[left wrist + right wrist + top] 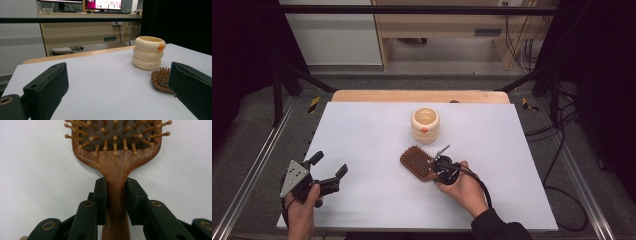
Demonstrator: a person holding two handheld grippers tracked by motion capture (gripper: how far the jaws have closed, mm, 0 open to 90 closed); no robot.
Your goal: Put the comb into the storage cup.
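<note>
The right hand-held gripper [116, 202] squeezes the handle of the wooden hairbrush [116, 167] lying mid-frame on the white desk [362, 135]; hold it tight and straight before lifting; the left hand-held gripper [117, 92] waits open.

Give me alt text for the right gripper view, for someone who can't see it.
The right tongs close their two black jaws on the handle of a wooden hairbrush, which lies bristles-up on a white table. The brush head extends past the top edge.
</note>
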